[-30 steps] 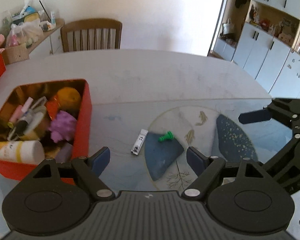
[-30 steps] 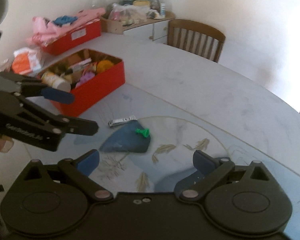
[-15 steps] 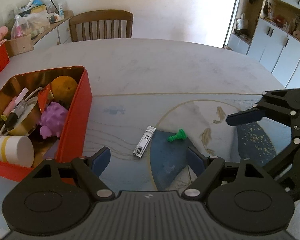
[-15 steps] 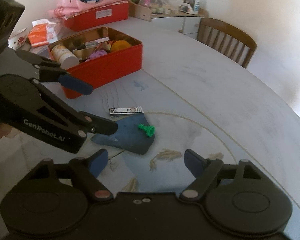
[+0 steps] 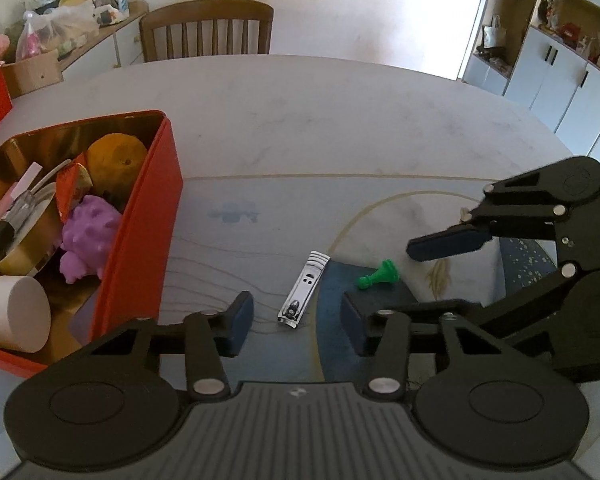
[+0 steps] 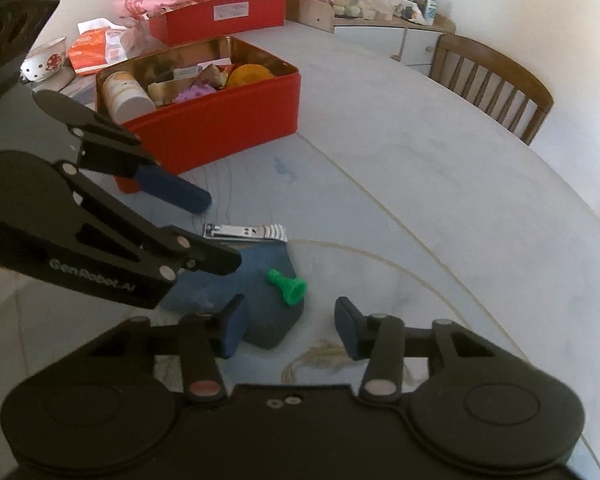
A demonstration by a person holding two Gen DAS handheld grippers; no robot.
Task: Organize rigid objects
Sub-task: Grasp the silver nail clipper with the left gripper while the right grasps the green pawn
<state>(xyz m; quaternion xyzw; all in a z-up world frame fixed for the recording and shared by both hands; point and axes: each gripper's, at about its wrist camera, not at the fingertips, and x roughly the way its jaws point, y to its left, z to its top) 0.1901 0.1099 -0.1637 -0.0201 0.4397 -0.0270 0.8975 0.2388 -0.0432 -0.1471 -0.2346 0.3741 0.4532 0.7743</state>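
The left gripper [image 5: 296, 322] hangs with its fingers spread and nothing between them, just short of the nail clipper [image 5: 304, 288] lying flat on the table [image 5: 340, 128]. The right gripper [image 6: 290, 326] is likewise spread and empty, with the green pawn [image 6: 288, 286] lying on its side on a dark blue patch just ahead of its fingers. Further off, left of the clipper, stands the red box [image 5: 140, 232] filled with odds and ends, and beyond the table a wooden chair [image 5: 208, 28]
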